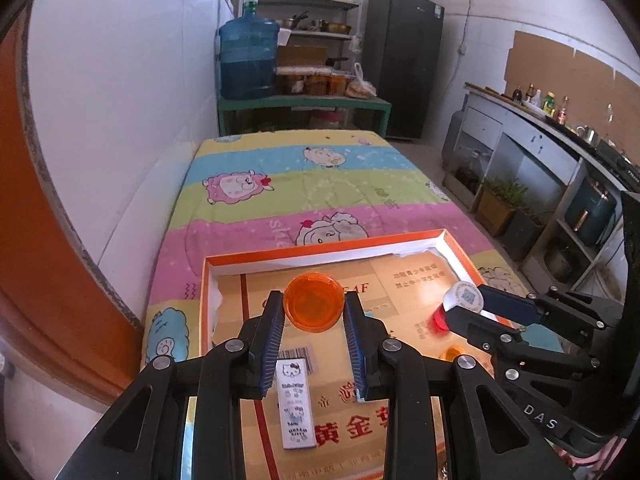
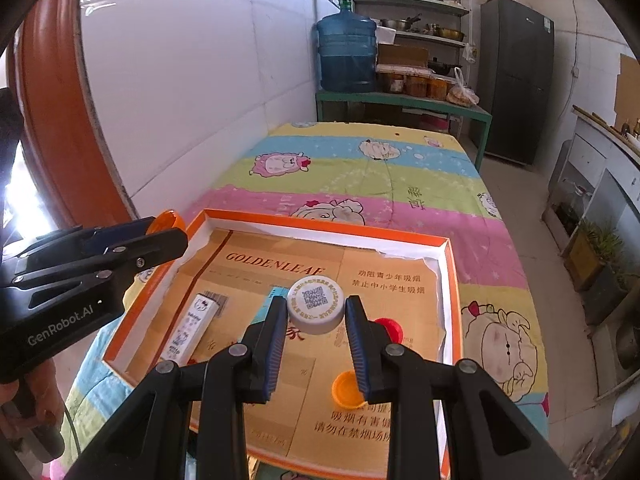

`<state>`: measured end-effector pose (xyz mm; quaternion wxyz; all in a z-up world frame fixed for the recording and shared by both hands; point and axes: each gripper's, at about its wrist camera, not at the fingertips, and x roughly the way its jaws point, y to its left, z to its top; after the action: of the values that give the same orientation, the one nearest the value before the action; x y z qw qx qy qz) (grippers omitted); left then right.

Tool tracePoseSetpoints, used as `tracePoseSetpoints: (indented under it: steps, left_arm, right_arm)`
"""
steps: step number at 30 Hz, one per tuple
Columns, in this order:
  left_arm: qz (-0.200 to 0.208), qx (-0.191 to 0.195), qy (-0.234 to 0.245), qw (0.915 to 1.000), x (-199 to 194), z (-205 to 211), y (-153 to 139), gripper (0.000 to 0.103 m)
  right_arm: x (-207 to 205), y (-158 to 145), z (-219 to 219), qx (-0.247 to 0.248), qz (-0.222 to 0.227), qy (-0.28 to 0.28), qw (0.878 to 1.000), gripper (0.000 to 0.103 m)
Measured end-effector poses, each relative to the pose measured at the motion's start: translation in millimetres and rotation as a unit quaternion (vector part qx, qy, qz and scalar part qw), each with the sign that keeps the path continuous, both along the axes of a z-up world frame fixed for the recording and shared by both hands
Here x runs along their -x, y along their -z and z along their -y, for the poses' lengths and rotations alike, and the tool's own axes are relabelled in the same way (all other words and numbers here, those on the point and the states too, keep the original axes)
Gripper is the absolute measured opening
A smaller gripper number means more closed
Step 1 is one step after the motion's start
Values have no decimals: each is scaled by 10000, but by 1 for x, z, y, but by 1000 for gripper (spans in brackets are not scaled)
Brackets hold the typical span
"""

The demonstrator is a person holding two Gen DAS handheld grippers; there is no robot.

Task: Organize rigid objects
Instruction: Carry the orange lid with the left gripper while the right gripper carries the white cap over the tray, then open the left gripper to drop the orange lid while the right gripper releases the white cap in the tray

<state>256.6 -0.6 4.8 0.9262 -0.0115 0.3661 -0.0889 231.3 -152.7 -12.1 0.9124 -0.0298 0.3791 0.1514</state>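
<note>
At centre frame in the left wrist view, the left gripper clamps an orange cap above the orange-rimmed tray; the right gripper likewise pinches a white cap at centre.

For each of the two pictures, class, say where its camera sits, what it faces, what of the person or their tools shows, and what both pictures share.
Left wrist: sits on the left gripper, facing forward and down into the orange-rimmed tray; its fingers clamp an orange cap; the right gripper enters from the right.
Right wrist: sits on the right gripper, facing the same tray; its fingers clamp a white cap; the left gripper and a hand show at left.
Shared: tray, both caps, Hello Kitty box, cartoon bedsheet, water jug.
</note>
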Motion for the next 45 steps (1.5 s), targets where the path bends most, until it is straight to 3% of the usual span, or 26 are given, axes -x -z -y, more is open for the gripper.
tracePoseSetpoints:
  steps: [21, 45]
  left_arm:
    - [-829, 129, -185, 9963, -67, -11, 47, 30]
    - [-1348, -170, -251, 9904, -85, -8, 85, 30]
  right_arm:
    - [-55, 30, -5, 95, -585, -35, 9982, 30]
    - [-76, 58, -12, 223, -975, -106, 9949, 30]
